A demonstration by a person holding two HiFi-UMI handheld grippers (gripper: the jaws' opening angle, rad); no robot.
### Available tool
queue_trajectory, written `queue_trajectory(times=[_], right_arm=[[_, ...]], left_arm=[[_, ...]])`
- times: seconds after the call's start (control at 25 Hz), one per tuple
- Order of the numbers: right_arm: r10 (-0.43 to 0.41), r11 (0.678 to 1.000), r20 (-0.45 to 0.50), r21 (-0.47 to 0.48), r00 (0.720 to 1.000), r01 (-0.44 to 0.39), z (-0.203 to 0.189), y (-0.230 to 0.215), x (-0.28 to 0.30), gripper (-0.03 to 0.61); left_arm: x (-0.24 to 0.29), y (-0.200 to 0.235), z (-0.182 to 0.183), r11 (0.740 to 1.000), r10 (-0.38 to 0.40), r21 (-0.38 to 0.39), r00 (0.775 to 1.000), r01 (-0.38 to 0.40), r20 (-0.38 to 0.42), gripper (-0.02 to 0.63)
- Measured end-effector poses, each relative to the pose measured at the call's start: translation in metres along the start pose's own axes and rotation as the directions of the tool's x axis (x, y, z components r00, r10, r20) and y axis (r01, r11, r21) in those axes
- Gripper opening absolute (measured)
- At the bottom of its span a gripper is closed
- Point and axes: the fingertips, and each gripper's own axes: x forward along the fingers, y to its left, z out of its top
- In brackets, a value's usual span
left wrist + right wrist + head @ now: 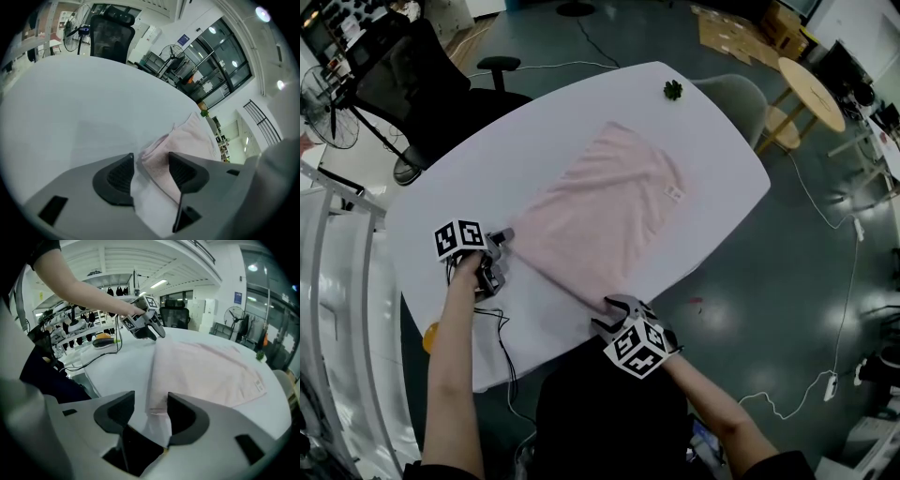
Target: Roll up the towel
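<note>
Pink towel (605,211), near edge (rumpled), white table (487,159)

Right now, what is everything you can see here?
towel: one, pink, spread flat on the table
table: one, white, centre
plant: one, green, table's far edge
office chair: one, black, beyond the table, left
grey chair: one, grey, beyond the table, right
fan: one, black, far left
round table: one, wooden, far right
left gripper: one, grey, towel's near left corner, jaws apart around it
right gripper: one, grey, towel's near right corner, jaws apart around it
</note>
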Motion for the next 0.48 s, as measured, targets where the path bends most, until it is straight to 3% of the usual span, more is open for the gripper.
queue_trajectory(times=[0.2, 0.32, 0.48], right_arm=[[-0.032, 0.998, -0.019, -0.051, 0.999, 0.031, -0.0082, -0.0067, 0.0085, 0.191], [-0.054, 0.995, -0.02, -0.08, 0.998, 0.052, -0.0088, -0.0106, 0.0093, 0.14], [-0.033, 0.995, -0.022, -0.099, 0.999, 0.031, -0.0085, -0.0112, 0.0094, 0.127]], left_arm=[[0.0003, -0.0024, -0.0014, 0.999, 0.017, 0.043, 1.0, -0.016, -0.015, 0.175], [0.0041, -0.0066, -0.0011, 0.999, 0.021, 0.035, 1.0, -0.021, -0.008, 0.166], [0.0063, -0.0078, 0.0011, 0.999, 0.039, 0.036, 0.999, -0.039, 0.0, 0.133]])
